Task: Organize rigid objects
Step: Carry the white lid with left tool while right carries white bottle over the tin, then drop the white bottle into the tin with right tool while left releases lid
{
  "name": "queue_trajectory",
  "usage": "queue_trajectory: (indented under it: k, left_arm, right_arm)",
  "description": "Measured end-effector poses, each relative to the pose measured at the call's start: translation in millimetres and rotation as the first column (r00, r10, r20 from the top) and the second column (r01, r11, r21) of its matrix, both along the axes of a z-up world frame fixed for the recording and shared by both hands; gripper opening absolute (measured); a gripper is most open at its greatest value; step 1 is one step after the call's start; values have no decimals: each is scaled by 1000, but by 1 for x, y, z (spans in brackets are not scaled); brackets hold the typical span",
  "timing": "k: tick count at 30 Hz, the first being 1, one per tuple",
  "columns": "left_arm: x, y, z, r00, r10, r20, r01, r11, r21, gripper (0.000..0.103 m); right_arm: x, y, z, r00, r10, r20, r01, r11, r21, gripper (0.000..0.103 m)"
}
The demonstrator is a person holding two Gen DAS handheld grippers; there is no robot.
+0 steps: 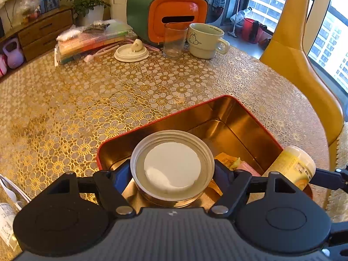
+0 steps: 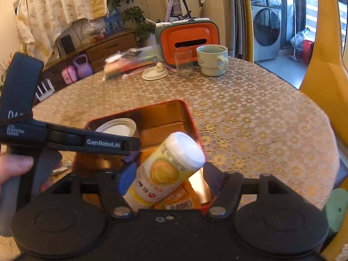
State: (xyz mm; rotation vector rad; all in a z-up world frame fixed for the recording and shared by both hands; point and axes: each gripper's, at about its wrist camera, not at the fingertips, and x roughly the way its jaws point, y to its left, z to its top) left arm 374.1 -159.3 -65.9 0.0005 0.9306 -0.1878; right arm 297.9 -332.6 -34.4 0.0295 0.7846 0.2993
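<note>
A red tin box with a gold inside (image 1: 230, 117) (image 2: 165, 117) stands on the table. My left gripper (image 1: 173, 171) is shut on a round metal can with a white lid (image 1: 171, 165), held low inside the box; the can also shows in the right wrist view (image 2: 118, 128). My right gripper (image 2: 167, 174) holds a yellow bottle with a white cap (image 2: 171, 163), tilted over the box's near right corner. The left fingertip (image 2: 126, 177) touches the bottle; a gap shows at the right side. The bottle also shows in the left wrist view (image 1: 291, 165). Orange packets (image 2: 178, 198) lie in the box.
At the table's far edge stand a cream mug (image 1: 205, 40), a clear glass (image 1: 174, 40), a round lid (image 1: 131, 52), an orange and green box (image 1: 171, 15) and a stack of flat packs (image 1: 91, 39). A yellow chair (image 1: 298, 54) stands to the right.
</note>
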Motion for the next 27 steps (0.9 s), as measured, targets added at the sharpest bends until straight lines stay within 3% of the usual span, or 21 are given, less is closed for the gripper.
queue_trajectory:
  k: [7, 25, 27]
  left_arm:
    - [0, -3, 0, 1000, -9, -4, 9, 1000, 1, 77]
    - [-38, 15, 27, 999, -33, 36, 34, 998, -45, 78]
    - [-47, 17, 34, 998, -31, 51, 33, 998, -48, 87]
  right_arm:
    - [-5, 12, 6, 996, 25, 91, -11, 988, -151, 73]
    - [-23, 17, 15, 996, 17, 87, -7, 994, -107, 79]
    - [-28, 19, 18, 996, 20, 89, -11, 995, -101, 79]
